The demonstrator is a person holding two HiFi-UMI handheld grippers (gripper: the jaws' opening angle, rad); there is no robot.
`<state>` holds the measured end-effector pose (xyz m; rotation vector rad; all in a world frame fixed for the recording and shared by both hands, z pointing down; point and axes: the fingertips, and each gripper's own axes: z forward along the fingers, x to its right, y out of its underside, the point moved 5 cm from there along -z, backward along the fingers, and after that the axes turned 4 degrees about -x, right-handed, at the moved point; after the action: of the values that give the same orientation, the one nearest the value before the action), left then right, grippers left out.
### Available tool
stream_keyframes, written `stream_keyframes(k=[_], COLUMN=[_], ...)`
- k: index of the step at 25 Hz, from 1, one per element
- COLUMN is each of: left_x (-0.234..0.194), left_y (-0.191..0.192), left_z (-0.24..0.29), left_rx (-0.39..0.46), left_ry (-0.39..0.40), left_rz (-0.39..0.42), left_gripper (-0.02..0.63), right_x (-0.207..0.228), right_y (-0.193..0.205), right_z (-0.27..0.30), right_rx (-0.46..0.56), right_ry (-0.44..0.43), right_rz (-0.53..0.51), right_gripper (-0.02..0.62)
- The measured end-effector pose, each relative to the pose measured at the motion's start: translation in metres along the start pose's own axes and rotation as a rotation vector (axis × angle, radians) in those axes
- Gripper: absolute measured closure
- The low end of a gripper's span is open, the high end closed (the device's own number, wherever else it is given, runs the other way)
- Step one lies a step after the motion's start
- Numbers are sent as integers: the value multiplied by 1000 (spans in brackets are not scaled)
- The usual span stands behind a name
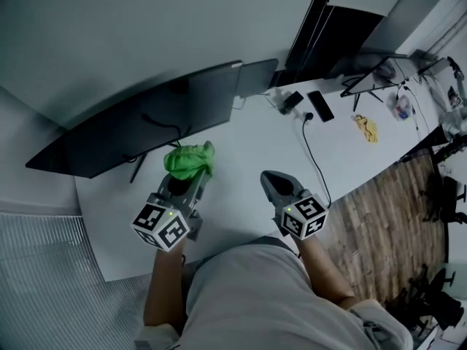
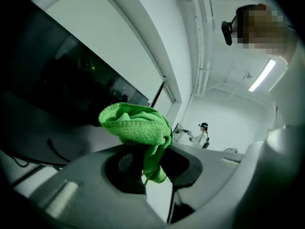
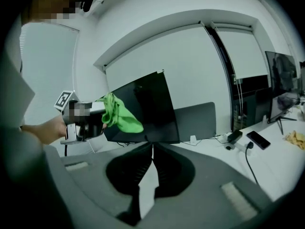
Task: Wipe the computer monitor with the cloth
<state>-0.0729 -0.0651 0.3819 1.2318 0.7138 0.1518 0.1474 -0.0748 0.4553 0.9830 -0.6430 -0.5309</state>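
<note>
The dark computer monitor [image 1: 146, 126] stands at the back left of the white desk [image 1: 241, 148]; it also fills the left of the left gripper view as the monitor [image 2: 57, 87]. A bunched green cloth [image 1: 190, 159] is clamped in my left gripper [image 1: 182, 179], just in front of the screen's lower edge. Close up, the cloth [image 2: 138, 127] sticks up from the shut jaws of the left gripper [image 2: 145, 162]. My right gripper [image 1: 273, 179] hovers over the desk to the right, shut with nothing in it. From the right gripper [image 3: 152, 148] I see the cloth [image 3: 119, 113] before the monitor [image 3: 145, 109].
A second grey panel [image 1: 255, 76] stands right of the monitor. A black phone [image 1: 319, 106], a charger block [image 1: 292, 100] with a black cable [image 1: 312, 152] and a yellow crumpled item [image 1: 367, 128] lie on the desk's right part. The desk's front edge borders a wood floor [image 1: 379, 224].
</note>
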Motion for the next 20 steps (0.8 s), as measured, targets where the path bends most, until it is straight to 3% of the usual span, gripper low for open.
stream_keyframes(k=[5,9,20], left_x=[-14,-21,-33], left_y=[16,20,40], left_z=[-42,-67,-100], left_rx=[-27,-34,-84], left_ry=[-139,-201,-281], left_rz=[88,134,187], left_gripper=[529,529,529], right_x=[-29,-48,-80], right_y=[-13,-23,-38], right_z=[13,22,27], right_rx=[0,-1,7], right_ry=[-69,-117,-186], right_rz=[-47,-82,-213], right_gripper=[586,586,586])
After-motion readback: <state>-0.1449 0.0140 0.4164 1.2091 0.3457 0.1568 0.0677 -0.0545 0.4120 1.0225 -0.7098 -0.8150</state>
